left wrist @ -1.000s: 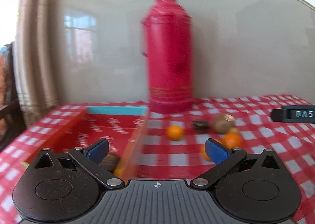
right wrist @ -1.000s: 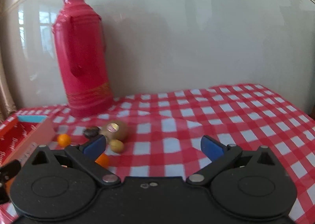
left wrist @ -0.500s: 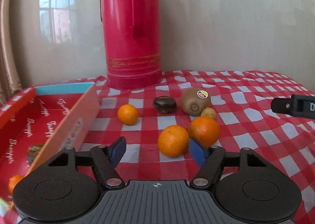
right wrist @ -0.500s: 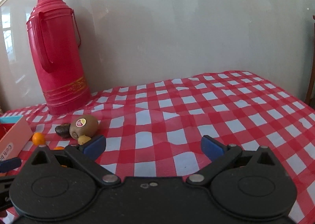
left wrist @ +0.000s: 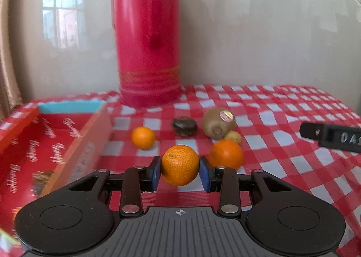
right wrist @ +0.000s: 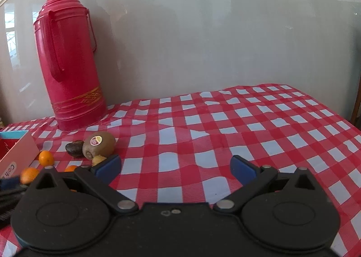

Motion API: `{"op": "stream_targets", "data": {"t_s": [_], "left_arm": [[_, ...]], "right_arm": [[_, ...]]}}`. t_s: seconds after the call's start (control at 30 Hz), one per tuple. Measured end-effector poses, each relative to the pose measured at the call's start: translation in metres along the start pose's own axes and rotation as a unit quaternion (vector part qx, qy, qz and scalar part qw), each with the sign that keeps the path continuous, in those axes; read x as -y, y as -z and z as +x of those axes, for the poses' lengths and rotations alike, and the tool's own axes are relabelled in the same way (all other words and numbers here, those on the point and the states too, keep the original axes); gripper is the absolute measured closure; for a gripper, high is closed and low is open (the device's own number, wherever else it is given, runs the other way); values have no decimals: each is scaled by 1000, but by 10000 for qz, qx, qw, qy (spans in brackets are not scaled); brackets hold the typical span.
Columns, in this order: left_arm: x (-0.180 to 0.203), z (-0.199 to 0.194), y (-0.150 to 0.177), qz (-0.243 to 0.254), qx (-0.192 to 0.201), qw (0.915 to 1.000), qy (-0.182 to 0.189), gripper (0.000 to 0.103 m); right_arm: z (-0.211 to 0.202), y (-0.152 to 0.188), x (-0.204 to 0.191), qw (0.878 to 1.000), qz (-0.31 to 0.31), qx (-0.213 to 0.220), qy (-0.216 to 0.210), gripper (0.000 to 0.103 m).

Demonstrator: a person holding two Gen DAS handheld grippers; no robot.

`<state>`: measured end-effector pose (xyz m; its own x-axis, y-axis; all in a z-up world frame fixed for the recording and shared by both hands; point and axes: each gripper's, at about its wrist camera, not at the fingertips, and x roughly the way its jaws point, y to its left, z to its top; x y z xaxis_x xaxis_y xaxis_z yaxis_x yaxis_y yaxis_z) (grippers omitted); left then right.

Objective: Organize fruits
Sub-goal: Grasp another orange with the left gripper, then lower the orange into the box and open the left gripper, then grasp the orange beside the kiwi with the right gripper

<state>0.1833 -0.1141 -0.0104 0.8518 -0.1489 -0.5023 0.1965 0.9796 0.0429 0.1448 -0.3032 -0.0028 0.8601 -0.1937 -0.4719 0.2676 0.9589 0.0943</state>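
My left gripper (left wrist: 180,173) is shut on an orange (left wrist: 180,165), held just above the checked cloth. A second orange (left wrist: 226,153) lies right behind it. A small orange (left wrist: 143,137), a dark fruit (left wrist: 184,126), a stickered kiwi (left wrist: 218,123) and a small yellow fruit (left wrist: 233,136) lie beyond. A red box (left wrist: 33,144) at the left holds a dark fruit (left wrist: 41,181). My right gripper (right wrist: 176,167) is open and empty over the cloth; the kiwi (right wrist: 99,146) lies to its left.
A tall red thermos (left wrist: 147,38) stands at the back against the wall, also in the right wrist view (right wrist: 68,60). The right gripper's black body (left wrist: 331,138) shows at the right edge of the left wrist view. Table edge at the far right (right wrist: 352,126).
My left gripper swung right from the box to the fruits, closed in on the nearest orange and shut on it. My right gripper stayed open and shifted slightly.
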Motion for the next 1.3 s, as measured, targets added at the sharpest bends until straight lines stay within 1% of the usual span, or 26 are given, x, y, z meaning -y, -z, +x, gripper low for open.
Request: {"op": "stream_targets", "data": {"t_s": [0.1, 0.23, 0.37, 0.43, 0.47, 0.5, 0.53, 0.57, 0.6, 0.67, 0.8, 0.9, 0.93, 1.0, 1.1, 1.17, 1.2, 1.3], "left_arm": [[-19, -20, -3, -66, 169, 9997, -184, 67], [-52, -39, -4, -206, 291, 9981, -495, 67], [-92, -53, 0, -390, 328, 9949, -872, 67], [-109, -57, 3, -471, 266, 9936, -991, 67], [-117, -58, 5, -532, 235, 9926, -1066, 63], [-124, -60, 7, -579, 235, 9917, -1124, 42], [-129, -63, 9, -586, 268, 9910, -1172, 12], [-132, -67, 11, -563, 353, 9894, -1289, 3], [-135, -72, 12, -522, 476, 9872, -1430, 0], [-142, -80, 13, -518, 574, 9867, -1431, 0], [-155, -83, 15, -589, 522, 9860, -1468, 0], [-161, -86, 18, -592, 521, 9852, -1520, 0], [-162, -85, 18, -606, 491, 9854, -1514, 0], [-166, -87, 18, -616, 483, 9853, -1518, 0], [-167, -91, 20, -685, 517, 9847, -1516, 0], [-170, -91, 20, -745, 543, 9843, -1508, 0], [-169, -91, 20, -763, 556, 9841, -1505, 0], [-170, -91, 20, -788, 577, 9839, -1498, 0]], "right_arm": [[-3, -1, -5, 10000, -33, 25, -53, 6], [-9, -2, -16, 9999, -86, 56, -134, 6], [-14, -1, -33, 9994, -233, 75, -256, 6], [-16, 0, -43, 9989, -332, 89, -330, 6], [-18, 0, -49, 9985, -387, 99, -365, 6], [-19, 0, -54, 9982, -441, 109, -394, 6], [-20, 1, -58, 9979, -492, 115, -416, 6], [-20, 1, -63, 9975, -535, 116, -446, 6], [-21, 2, -67, 9972, -561, 108, -479, 6], [-22, 3, -73, 9968, -574, 107, -547, 6], [-24, 5, -81, 9961, -529, 192, -678, 6], [-22, 8, -85, 9942, -435, 269, -943, 6], [-19, 8, -87, 9941, -446, 175, -970, 6], [-15, 8, -92, 9945, -498, -77, -921, 6], [-11, 10, -100, 9931, -731, -188, -896, 6], [-8, 12, -108, 9924, -966, -289, -699, 6], [-7, 13, -111, 9913, -1083, -313, -674, 6], [-7, 15, -115, 9891, -1259, -313, -697, 6]]}}
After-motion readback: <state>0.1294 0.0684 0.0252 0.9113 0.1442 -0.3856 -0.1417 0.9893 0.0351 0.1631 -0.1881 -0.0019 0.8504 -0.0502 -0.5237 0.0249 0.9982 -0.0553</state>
